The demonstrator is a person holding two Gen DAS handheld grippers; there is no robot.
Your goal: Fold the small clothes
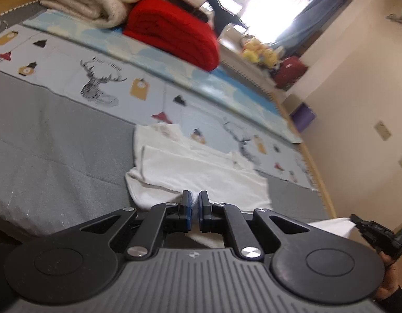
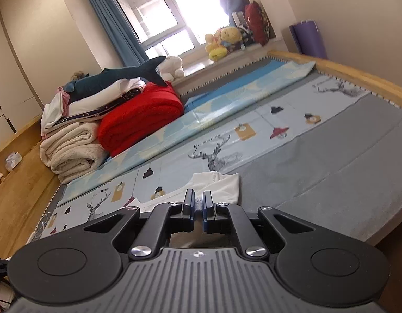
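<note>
A white garment [image 1: 201, 172] lies on a grey bed [image 1: 57, 143] beside a pale blue deer-print sheet [image 1: 101, 78] and a red blanket [image 1: 174, 31].

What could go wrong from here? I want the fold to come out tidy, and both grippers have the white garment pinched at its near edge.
1. Both the left gripper and the right gripper pinch only thin edges of the white garment; either could slip out.
2. The garment's far part lies bunched in layers, so carrying the edge over may trap creases.
3. The right gripper's corner is stretched taut, so uneven pulling may skew the fold.
</note>
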